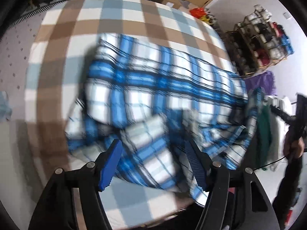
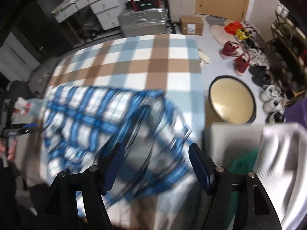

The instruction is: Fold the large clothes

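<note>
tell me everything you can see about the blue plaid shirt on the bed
The blue plaid shirt is a large woven garment, white with bright blue bands and thin dark lines. It lies spread and partly folded on the brown, pale blue and white checked blanket, and a flap is doubled over near its front edge. Its near hem looks rumpled. Motion blur hides buttons, collar and seams. The left claw and the right claw both stand open above it, and neither grips the cloth.

Both hand-held grippers agape, empty
</note>
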Tool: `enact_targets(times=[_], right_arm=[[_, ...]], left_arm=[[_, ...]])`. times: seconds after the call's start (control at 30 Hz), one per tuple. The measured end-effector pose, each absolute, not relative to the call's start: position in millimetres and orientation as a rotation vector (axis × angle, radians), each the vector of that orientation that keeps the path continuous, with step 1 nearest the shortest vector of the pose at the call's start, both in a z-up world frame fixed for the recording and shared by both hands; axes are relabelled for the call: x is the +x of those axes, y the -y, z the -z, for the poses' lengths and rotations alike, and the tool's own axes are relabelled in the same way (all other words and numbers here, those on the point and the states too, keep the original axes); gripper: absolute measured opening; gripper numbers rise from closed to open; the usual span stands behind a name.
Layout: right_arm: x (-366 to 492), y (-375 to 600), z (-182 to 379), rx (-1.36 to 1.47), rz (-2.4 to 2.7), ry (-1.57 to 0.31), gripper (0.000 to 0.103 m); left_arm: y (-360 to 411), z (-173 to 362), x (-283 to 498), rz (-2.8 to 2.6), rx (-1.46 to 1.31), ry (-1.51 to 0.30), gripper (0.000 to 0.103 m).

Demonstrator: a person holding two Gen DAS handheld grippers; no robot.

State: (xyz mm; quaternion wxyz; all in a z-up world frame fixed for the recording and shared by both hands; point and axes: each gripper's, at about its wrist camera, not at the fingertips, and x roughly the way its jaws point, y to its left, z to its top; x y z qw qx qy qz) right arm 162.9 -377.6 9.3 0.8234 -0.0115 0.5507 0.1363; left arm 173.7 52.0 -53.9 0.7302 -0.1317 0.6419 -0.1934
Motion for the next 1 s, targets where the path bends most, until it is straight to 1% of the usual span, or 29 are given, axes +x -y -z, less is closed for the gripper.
enact_targets(times=[0.13,0.2,0.23,0.3,0.37,0.57,0.73,0.87,1.0], right_arm=[[109.4,381.1,-6.0,0.125,-0.353,-1.123,0.070],[88.8,382.4,-1.1,0.186,-0.374,-1.090,0.070],[79.4,381.3,0.0,0.166,-0.357,-1.058,0.070],[62.1,370.8,2.0,0.007,-0.308,-1.003,0.070],[50.8,364.4,5.5,-0.088,-0.293,-0.980,0.070],[26.9,361.3,22.1,0.117,-0.471,-0.962,0.070],[11.5,333.5,33.9,0.153,-0.604,-0.924,0.070],[4.1,324.9,40.1,0.191,-0.680,-0.913,0.070],[1.3,328.0,44.0,0.188,-0.709,-0.900,0.070]], left_arm=[[-36.4,56.5,175.4,0.444,-0.335,-1.413,0.064],[-27.1,56.1,181.1,0.419,-0.311,-1.391,0.064],[-18.8,55.2,183.5,0.388,-0.207,-1.353,0.064],[-8.2,47.7,182.9,0.368,0.015,-1.278,0.064],[9.4,45.2,178.6,0.403,0.255,-1.195,0.064],[56.2,35.7,161.2,0.741,0.606,-1.045,0.064],[75.8,58.6,177.2,0.885,0.781,-1.144,0.064],[71.8,72.6,192.6,0.983,0.811,-1.262,0.064],[67.7,77.7,189.6,1.008,0.995,-1.205,0.064]])
